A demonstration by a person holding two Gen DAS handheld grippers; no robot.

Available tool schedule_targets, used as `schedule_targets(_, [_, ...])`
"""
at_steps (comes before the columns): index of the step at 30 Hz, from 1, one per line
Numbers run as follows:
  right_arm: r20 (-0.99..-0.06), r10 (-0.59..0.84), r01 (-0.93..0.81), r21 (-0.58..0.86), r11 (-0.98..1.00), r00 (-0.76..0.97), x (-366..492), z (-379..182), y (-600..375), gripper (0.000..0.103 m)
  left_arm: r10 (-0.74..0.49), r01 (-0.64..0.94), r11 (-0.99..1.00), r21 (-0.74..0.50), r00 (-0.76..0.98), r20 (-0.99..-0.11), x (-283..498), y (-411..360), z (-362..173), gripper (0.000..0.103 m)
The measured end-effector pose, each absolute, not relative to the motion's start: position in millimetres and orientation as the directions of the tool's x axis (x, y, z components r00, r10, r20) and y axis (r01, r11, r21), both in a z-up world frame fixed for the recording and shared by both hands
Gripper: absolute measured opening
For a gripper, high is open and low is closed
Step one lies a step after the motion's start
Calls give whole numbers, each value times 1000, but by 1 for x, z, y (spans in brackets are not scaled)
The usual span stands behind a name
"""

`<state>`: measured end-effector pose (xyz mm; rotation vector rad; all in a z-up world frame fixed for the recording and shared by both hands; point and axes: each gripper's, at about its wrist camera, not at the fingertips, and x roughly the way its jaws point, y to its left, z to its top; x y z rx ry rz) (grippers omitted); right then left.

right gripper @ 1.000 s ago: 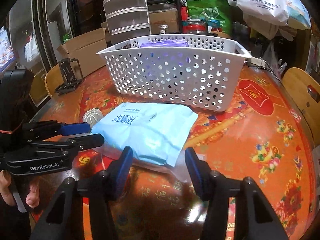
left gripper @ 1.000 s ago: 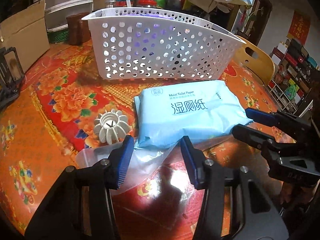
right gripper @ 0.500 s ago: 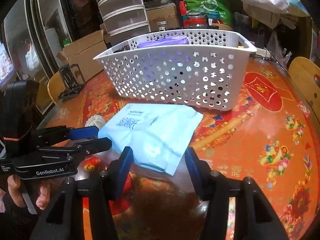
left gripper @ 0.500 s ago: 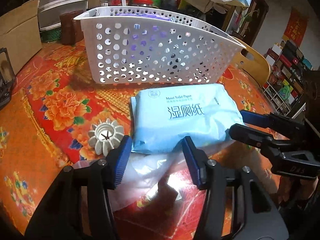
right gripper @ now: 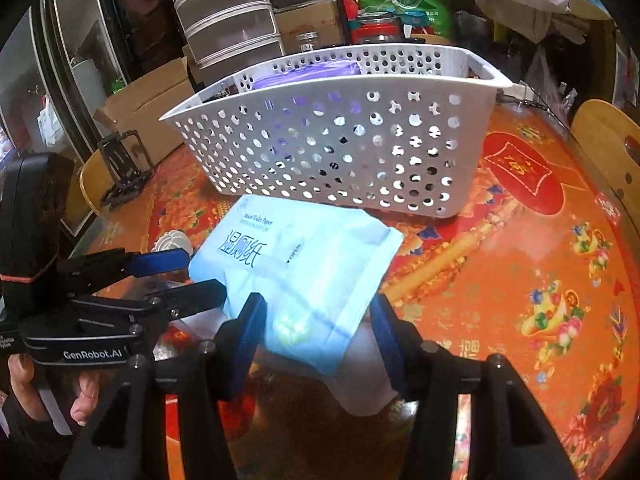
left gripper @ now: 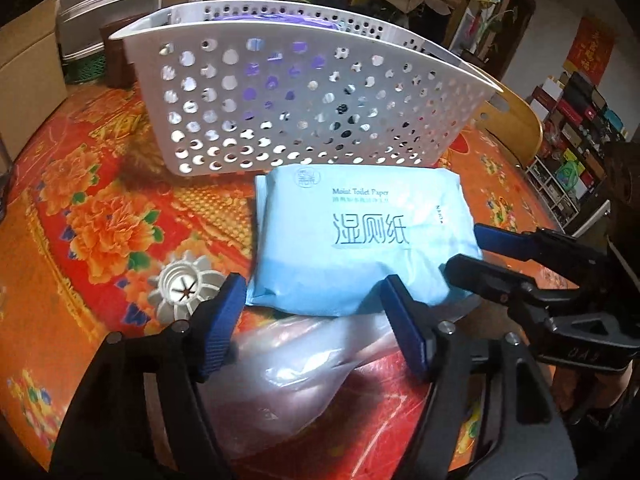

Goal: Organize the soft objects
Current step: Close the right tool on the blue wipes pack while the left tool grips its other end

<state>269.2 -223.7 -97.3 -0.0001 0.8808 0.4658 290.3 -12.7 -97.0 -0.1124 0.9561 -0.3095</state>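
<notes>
A light blue pack of moist toilet paper (left gripper: 356, 236) lies flat on the table in front of a white perforated basket (left gripper: 296, 100); it also shows in the right wrist view (right gripper: 304, 268), as does the basket (right gripper: 344, 140). A purple item (right gripper: 308, 72) lies inside the basket. My left gripper (left gripper: 312, 316) is open, its fingers at the pack's near edge over a clear plastic bag (left gripper: 296, 364). My right gripper (right gripper: 316, 324) is open, its fingers either side of the pack's near corner. The right gripper also shows in the left wrist view (left gripper: 468, 248), and the left gripper in the right wrist view (right gripper: 200, 276).
A small white ribbed plastic piece (left gripper: 184, 290) sits left of the pack. The table has a red and orange floral cover (right gripper: 540, 280). Wooden chairs (left gripper: 516, 124) stand at the table's edge. Cardboard boxes, plastic drawers and bags crowd behind the basket.
Both grippers have moved forward, closer to the pack and basket. Their fingers now reach the pack's near edges. Both stay open. The pack has not moved.
</notes>
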Motion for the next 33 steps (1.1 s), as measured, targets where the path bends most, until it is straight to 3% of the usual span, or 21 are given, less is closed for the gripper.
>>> schedule_targets(5, [-744,408,-401,205,893,529,271,-101,-225,52,-325,223,945,-241,532,-782,294,-15,-96,70])
schedule_targets(9, [-746,410,-409,202,890,525,272,-103,-225,51,-330,245,941,-233,524,-785,301,-19,-96,79])
schedule_targets(13, [-743,418,-417,205,886,523,271,-104,-226,50,-336,256,938,-232,515,-789,306,-24,-97,76])
schedule_targets(17, [-740,422,-425,202,883,525,268,-106,-225,45,-326,271,940,-209,524,-787,302,-30,-96,58])
schedule_targets(24, [-727,415,-442,171,881,546,265,-106,-221,27,-283,265,952,-155,559,-779,284,-36,-93,28])
schedule_targets(33, [-713,392,-454,116,883,581,257,-103,-213,19,-259,207,964,-167,586,-768,261,-31,-91,20])
